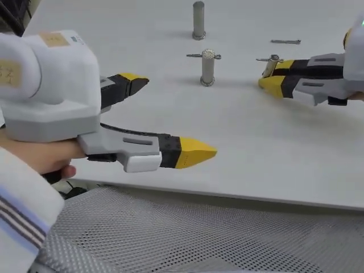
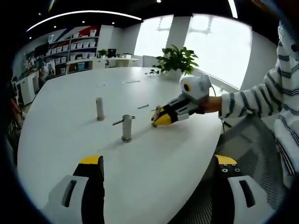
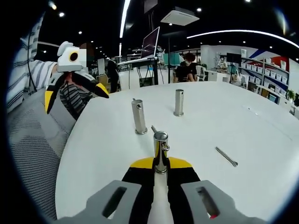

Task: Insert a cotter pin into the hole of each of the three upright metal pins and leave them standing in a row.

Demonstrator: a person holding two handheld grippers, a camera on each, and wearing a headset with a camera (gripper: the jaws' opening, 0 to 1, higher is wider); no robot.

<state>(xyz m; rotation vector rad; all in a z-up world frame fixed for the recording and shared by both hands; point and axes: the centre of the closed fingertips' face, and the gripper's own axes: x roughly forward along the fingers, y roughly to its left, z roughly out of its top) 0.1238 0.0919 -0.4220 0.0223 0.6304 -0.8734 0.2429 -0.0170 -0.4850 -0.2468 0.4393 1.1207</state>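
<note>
Three metal pins, two cotter pins fitted, one loose; entries run left to right across the white table [image 1: 244, 153].

1. Left gripper [image 1: 179, 116]: at the near edge, jaws spread wide and empty. Black jaws, yellow tips, grey-white body. Well apart from every pin.

2. Far pin [image 1: 198, 20]: plain steel cylinder with a flanged foot, upright, dull grey. No cotter pin can be seen through it.

3. Middle pin [image 1: 208, 68]: same make, upright, nearer the person than the far pin. A cotter pin [image 1: 196, 56] passes level through its head and sticks out on both sides.

4. Held pin [image 1: 272, 64]: clamped between the closed jaws of the right gripper [image 1: 266, 77], to the right of the middle pin. It looks about upright. Its foot is hidden by the yellow tips, so contact with the table cannot be told. A second cotter pin [image 1: 263, 59] crosses its head.

5. Loose cotter pin [image 1: 285, 41]: thin wire, flat on the table just beyond the right gripper, long axis running left-right in the head view.

Judgement: the far pin is the one left to fit. The loose cotter pin lies to the right of that pin and far nearer the right gripper than the left. That gripper would first have to let go of the held pin.
</note>
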